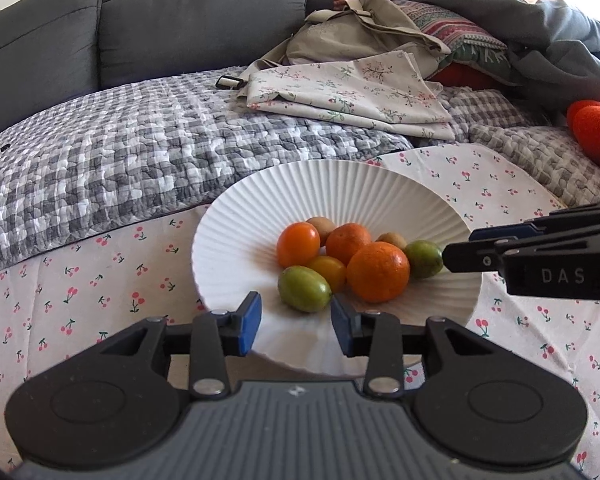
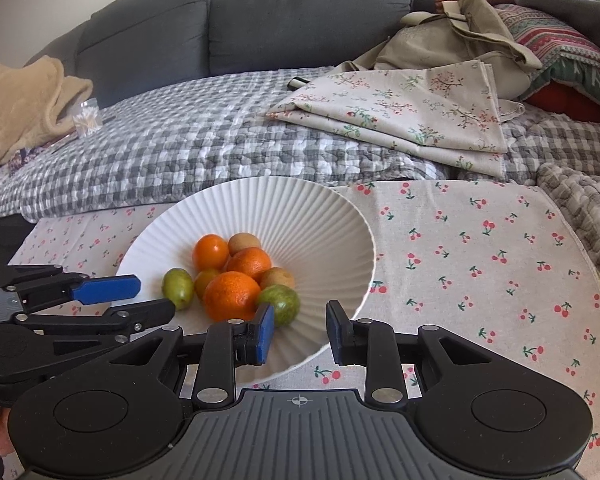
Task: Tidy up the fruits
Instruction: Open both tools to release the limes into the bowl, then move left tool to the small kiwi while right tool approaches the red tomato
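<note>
- Here the left gripper (image 1: 296,322) is nearest in its own view; its blue pads are spread and hold nothing, and they hang over the near rim of the white ribbed bowl (image 1: 340,184).
- The right gripper (image 2: 300,330) is spread too and holds nothing; it hangs over the near right rim of the same bowl.
- Just beyond the left gripper lies a green fruit (image 1: 304,289), near the pads, but I cannot tell if it touches them.
- A second green fruit (image 2: 280,303) lies just beside the left pad of the right gripper.
- All fruits lie together in the bottom of the bowl: two oranges (image 1: 378,272), a smooth orange fruit (image 1: 298,244), a small yellow-orange fruit (image 1: 330,272) and two small brown fruits (image 1: 321,226).
- The bowl stands on a cherry-print cloth (image 2: 480,248).
- Behind it lies a grey checked quilt (image 1: 120,160), with a folded floral cloth (image 1: 360,92) on it.
- Farthest is a dark grey sofa back (image 1: 180,12).
</note>
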`<state>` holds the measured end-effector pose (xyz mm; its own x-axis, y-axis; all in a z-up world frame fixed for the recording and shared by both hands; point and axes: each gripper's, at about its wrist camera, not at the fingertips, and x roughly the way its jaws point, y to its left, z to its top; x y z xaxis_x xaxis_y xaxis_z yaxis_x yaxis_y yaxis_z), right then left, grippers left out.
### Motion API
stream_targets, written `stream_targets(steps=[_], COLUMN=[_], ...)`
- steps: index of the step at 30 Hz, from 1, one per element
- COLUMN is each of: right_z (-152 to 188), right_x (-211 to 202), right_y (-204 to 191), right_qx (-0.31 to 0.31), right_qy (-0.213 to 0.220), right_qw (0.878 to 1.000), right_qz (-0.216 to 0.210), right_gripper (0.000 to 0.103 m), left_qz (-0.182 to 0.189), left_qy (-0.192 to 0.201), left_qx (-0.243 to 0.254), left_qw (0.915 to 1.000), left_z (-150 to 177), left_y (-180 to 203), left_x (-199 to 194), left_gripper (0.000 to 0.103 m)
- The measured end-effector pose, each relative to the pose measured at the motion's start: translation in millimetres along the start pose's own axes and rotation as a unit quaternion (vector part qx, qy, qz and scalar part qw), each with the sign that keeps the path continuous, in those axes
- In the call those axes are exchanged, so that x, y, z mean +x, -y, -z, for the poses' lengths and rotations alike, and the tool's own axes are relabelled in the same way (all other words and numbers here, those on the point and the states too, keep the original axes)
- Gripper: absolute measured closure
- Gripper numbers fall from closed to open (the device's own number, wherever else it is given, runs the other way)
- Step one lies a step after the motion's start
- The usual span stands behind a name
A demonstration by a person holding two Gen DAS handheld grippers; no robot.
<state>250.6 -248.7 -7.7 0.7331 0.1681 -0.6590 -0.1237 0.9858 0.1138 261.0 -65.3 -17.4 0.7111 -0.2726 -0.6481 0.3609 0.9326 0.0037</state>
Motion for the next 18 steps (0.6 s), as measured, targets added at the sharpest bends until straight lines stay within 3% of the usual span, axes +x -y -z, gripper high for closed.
stream_targets(steps=[11, 18], right_z=[-1.4, 5.0], right_x=[-28.8, -51.5], right_y=[-10.1, -19.9], right_qx=[-0.006, -0.013], right_qy=[0.019, 0.031], right_qw=[1.0, 0.999], right_qz=[-0.014, -0.024], right_gripper=[0.069, 0.058], left_qz=[-0.004, -0.019], left_qy=[0.005, -0.001], left_qx=[-0.028, -0.035], left_qw=[0.9996, 0.9992], left_z=[-1.0, 11.9], left_y=[-8.7, -18.3], left_x=[-31.3, -54.1], left_gripper=[0.052, 0.038])
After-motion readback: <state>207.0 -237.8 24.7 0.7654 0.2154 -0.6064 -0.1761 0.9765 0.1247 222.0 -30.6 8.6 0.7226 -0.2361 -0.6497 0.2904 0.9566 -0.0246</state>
